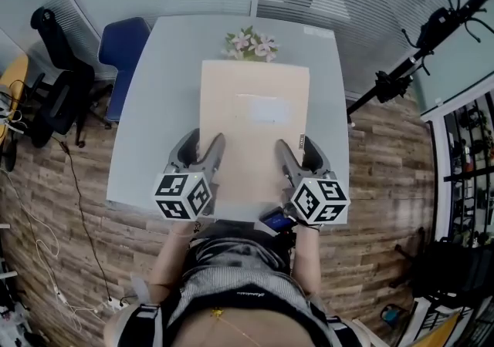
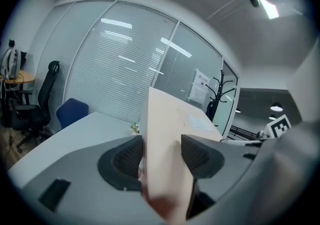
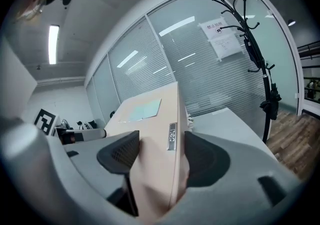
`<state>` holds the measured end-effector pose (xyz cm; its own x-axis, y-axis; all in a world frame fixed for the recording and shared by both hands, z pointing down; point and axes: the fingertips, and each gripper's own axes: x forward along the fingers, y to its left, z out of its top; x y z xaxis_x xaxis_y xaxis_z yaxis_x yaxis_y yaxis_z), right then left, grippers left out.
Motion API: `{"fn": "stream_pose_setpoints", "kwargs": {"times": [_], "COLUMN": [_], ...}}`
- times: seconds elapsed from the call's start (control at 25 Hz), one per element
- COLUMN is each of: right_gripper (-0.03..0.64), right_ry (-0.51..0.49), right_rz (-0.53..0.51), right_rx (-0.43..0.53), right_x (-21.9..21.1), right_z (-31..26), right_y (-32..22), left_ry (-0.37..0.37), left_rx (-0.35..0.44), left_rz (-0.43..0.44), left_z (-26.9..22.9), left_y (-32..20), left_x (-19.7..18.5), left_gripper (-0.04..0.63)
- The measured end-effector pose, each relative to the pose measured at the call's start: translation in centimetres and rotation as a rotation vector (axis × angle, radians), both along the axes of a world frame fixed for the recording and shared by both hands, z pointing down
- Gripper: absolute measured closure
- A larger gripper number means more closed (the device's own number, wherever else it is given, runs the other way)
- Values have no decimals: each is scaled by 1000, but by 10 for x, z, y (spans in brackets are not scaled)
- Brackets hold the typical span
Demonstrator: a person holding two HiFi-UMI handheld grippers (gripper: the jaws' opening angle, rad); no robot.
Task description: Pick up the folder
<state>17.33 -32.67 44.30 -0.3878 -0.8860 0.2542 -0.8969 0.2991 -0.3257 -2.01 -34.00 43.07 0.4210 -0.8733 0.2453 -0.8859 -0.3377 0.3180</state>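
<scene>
A thick beige folder (image 1: 255, 126) is held flat above the light grey table (image 1: 154, 129), with a pale label on its top. My left gripper (image 1: 204, 146) is shut on the folder's left edge near the corner closest to me. My right gripper (image 1: 296, 149) is shut on the right edge, beside a small metal label holder. In the left gripper view the folder (image 2: 167, 129) fills the gap between the jaws of the left gripper (image 2: 161, 155). The right gripper view shows the folder (image 3: 152, 134) and its spine pressed between the jaws of the right gripper (image 3: 160, 155).
A small bunch of pink and white flowers (image 1: 251, 45) stands on the table just beyond the folder. A blue chair (image 1: 122, 48) and a black office chair (image 1: 54, 83) stand to the left, and a black coat stand (image 1: 409, 68) to the right. Glass walls with blinds close the far side.
</scene>
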Motion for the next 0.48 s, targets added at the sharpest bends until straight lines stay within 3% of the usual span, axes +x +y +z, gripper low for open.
{"fn": "stream_pose_setpoints", "kwargs": {"times": [0.48], "right_gripper": [337], "right_ry": [18], "right_rz": [14], "right_rx": [96], "right_x": [-3], "right_z": [-45], "right_y": [15], "left_ry": [-5], "left_rx": [108], "left_rz": [-23], "left_z": [-46], "left_y": [14], "left_x": [-3], "left_gripper": [360]}}
